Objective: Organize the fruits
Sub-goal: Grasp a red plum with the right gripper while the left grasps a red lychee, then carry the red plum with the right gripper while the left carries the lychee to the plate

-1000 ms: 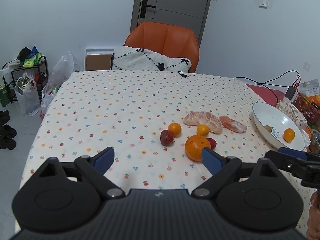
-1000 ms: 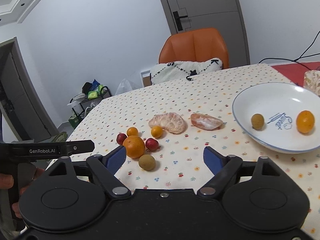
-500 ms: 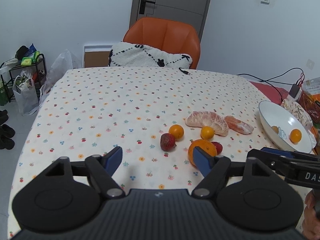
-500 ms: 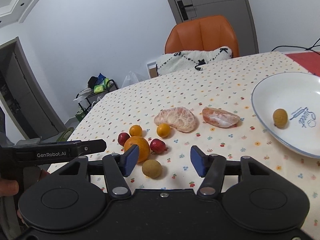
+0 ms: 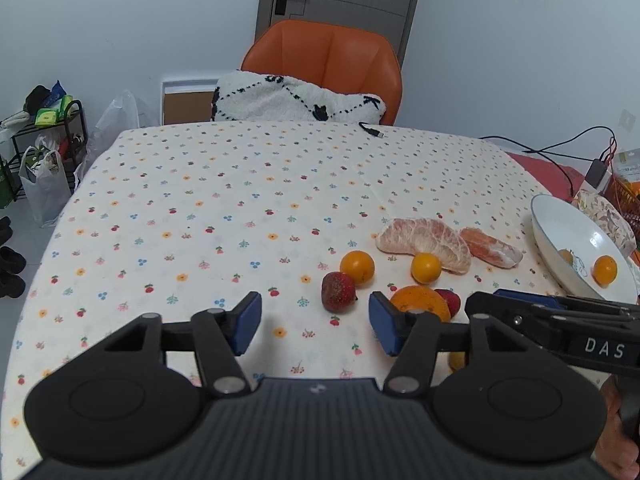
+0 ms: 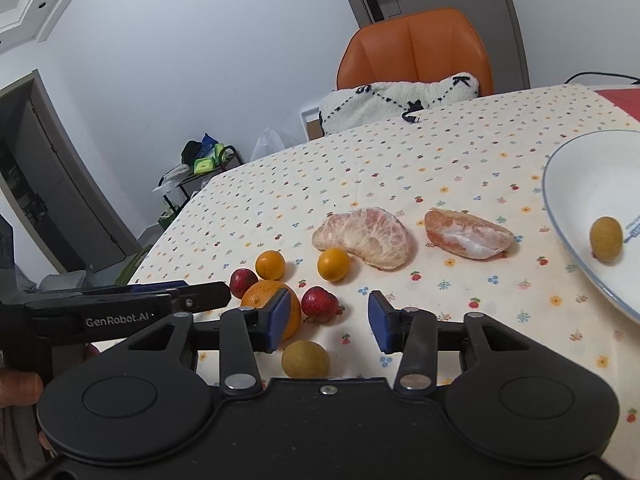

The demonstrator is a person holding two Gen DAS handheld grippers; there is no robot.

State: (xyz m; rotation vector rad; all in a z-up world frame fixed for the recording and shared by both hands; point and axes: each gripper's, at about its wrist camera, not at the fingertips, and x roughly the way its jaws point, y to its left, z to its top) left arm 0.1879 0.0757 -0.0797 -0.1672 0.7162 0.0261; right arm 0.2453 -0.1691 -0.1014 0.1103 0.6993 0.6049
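Hovering with fingers spread and empty, the left gripper (image 5: 315,322) hung above the floral-cloth surface (image 5: 224,208) near a dark red strawberry (image 5: 338,291). The right gripper (image 6: 329,322), also spread and empty, sat over a small tan-green round fruit (image 6: 305,358) beside the large orange (image 6: 256,300). Toward the surface's right edge, a white ceramic bowl (image 6: 568,184) held another tan-green fruit (image 6: 606,239).

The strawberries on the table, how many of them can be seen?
2. One strawberry lies left of the large orange, in front of a small orange. The second strawberry lies right of the large orange, touching it. Another could hide behind the tongs.
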